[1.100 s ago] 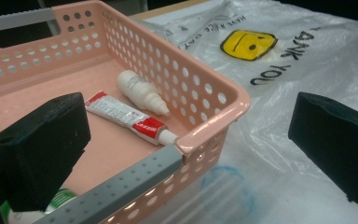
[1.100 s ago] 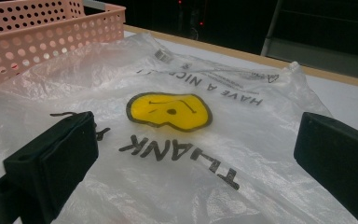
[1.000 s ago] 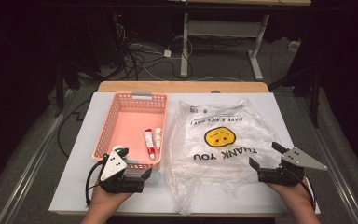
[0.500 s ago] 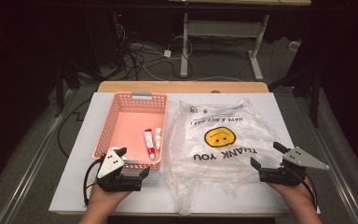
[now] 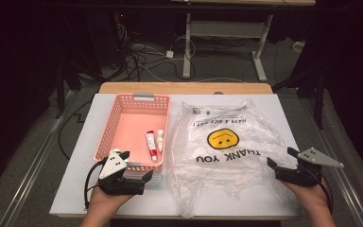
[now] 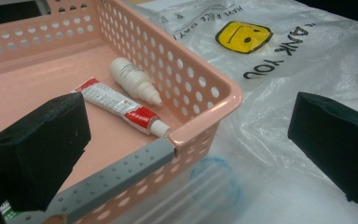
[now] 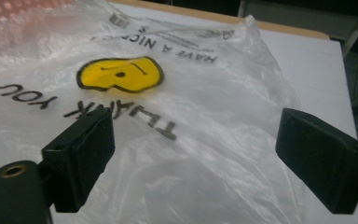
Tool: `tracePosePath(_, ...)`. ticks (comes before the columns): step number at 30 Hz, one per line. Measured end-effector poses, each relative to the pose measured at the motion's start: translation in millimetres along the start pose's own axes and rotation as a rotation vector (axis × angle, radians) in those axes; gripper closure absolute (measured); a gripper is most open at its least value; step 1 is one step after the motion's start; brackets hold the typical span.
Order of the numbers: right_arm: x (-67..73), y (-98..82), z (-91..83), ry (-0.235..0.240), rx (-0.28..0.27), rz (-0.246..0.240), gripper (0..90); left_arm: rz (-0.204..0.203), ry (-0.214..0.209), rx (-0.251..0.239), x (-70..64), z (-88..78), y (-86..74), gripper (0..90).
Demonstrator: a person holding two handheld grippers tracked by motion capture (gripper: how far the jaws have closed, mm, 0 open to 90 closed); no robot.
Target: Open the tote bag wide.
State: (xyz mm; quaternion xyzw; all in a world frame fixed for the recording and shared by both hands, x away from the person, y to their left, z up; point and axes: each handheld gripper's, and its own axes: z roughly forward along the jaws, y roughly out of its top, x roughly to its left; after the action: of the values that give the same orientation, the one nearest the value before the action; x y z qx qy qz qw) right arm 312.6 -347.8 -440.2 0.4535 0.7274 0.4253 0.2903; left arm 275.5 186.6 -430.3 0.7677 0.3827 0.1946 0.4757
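A pink basket (image 5: 123,124) holds a red-and-white tube (image 5: 151,145) and a small white bottle (image 5: 160,140). My left gripper (image 5: 135,165) stands open at the basket's near right corner (image 6: 200,93), which lies between its jaws without touching them; the tube (image 6: 116,105) and bottle (image 6: 133,79) lie just beyond. A clear smiley "THANK YOU" bag (image 5: 227,151) lies flat to the right. My right gripper (image 5: 282,158) is open at the bag's right edge. Its jaws have just been closing a little, with the bag's film (image 7: 191,93) lying low between them, not pinched.
The white tabletop (image 5: 75,189) ends close behind both hands. A clear wrapper with a faint blue ring (image 6: 214,182) lies beside the basket's near corner. Beyond the table's far wooden edge (image 5: 184,87) are cables and desk legs on the floor.
My right gripper has shifted slightly to the right along the bag's edge. The left gripper, the basket and the bag have stayed put.
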Motion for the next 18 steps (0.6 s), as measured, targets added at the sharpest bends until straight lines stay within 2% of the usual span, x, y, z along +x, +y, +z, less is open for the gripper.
tracePosePath(2, -2.4, -1.4, -1.0, -0.003, 0.008, 0.012, 18.2, 0.004, 0.0, 0.003, 0.3, -0.3, 1.0, 0.0)
tracePosePath(3, -7.0, -4.3, -2.5, -0.01, 0.028, 0.03, 22.2, 0.009, 0.001, 0.007, 0.7, -0.5, 1.7, 0.0)
tracePosePath(6, -14.3, -10.4, -2.8, -0.026, 0.068, 0.048, 24.5, 0.018, 0.008, 0.013, 3.9, -0.2, 5.0, 0.0)
tracePosePath(7, -14.3, -10.4, -2.8, -0.026, 0.068, 0.048, 24.5, 0.012, 0.002, 0.012, 5.5, -0.1, 6.3, 0.0)
tracePosePath(8, -19.4, -14.9, -2.2, -0.042, 0.103, 0.067, 24.4, 0.016, 0.004, 0.008, 6.8, -0.3, 7.1, 0.0)
tracePosePath(10, -22.0, -17.4, -1.5, -0.05, 0.119, 0.072, 23.9, 0.025, 0.009, -0.005, 8.3, -0.4, 8.0, 0.0)
tracePosePath(11, -25.7, -22.2, 0.5, -0.058, 0.155, 0.09, 24.2, 0.024, 0.004, -0.011, 8.9, -0.3, 8.3, 0.0)
tracePosePath(12, -25.7, -22.2, 0.5, -0.058, 0.155, 0.09, 24.2, 0.025, 0.002, -0.008, 9.9, -0.1, 8.8, 0.0)
tracePosePath(13, -28.5, -25.7, 1.8, -0.058, 0.19, 0.106, 28.2, 0.02, 0.002, -0.006, 10.7, 0.4, 9.3, 0.0)
tracePosePath(15, -29.7, -27.1, 2.1, -0.053, 0.198, 0.113, 29.7, 0.01, -0.009, -0.001, 13.7, 1.5, 10.1, 0.0)
tracePosePath(16, -30.6, -28.3, 2.2, -0.06, 0.208, 0.117, 32.3, 0.001, -0.005, -0.004, 15.0, 1.8, 10.3, 0.0)
tracePosePath(17, -33.2, -30.3, 1.9, -0.068, 0.232, 0.125, 40.8, -0.008, -0.012, -0.009, 16.7, 2.0, 10.1, 0.0)
tracePosePath(18, -33.2, -30.3, 1.9, -0.068, 0.232, 0.125, 40.8, -0.013, -0.02, -0.008, 18.2, 2.4, 9.8, 0.0)
